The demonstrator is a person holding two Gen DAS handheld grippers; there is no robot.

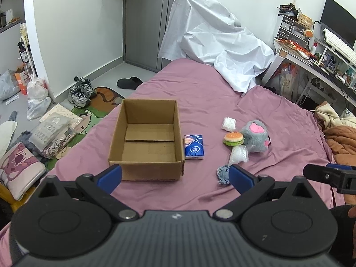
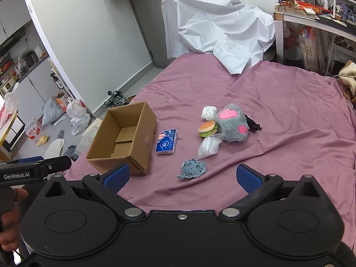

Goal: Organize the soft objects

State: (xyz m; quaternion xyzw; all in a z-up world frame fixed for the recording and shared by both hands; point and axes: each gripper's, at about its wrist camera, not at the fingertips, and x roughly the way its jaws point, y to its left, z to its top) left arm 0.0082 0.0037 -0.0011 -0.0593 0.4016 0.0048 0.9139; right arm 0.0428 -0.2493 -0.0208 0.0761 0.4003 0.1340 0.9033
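A bed covered by a mauve sheet (image 2: 278, 102) fills most of both views, with a white cloth (image 2: 222, 29) draped at its far end. On the sheet, toward the left, an open cardboard box (image 1: 146, 169) is seen standing upright with nothing inside. Both grippers are held low over the near edge of the bed: the left gripper (image 1: 174, 176) has its jaws spread wide with nothing between them, and the right gripper (image 2: 182, 176) likewise has its jaws spread apart and grips nothing. To the right of the box the soft objects are gathered: a grey plush paw with pink pads (image 2: 232, 123) lies farthest right, touching a squishy burger (image 2: 208, 129). A blue tissue pack (image 2: 166, 142) is laid just beside the box wall. A clear bag of white filling (image 2: 209, 146) is placed just in front of the burger, a small white wad (image 2: 208, 112) behind it, and a flat grey-blue fabric patch (image 2: 193, 168) lies nearest the grippers.
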